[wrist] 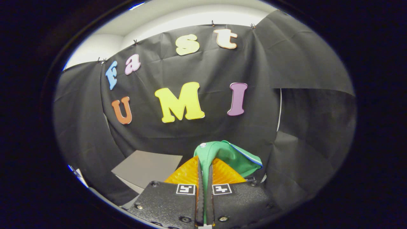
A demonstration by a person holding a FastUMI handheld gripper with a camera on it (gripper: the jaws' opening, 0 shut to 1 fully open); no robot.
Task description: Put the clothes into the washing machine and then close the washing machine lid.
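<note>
A green garment with a white and blue trimmed edge is pinched between my two fingers, and its cloth runs down the narrow slit between them. My gripper is shut on it and holds it up in the air in front of the booth's black cloth wall. The bulk of the cloth bunches over the fingertips and drapes off toward the right finger's side.
A flat grey panel lies low beyond the left finger, against the black cloth. A lighter strip runs along its near edge. White wall shows above the cloth.
</note>
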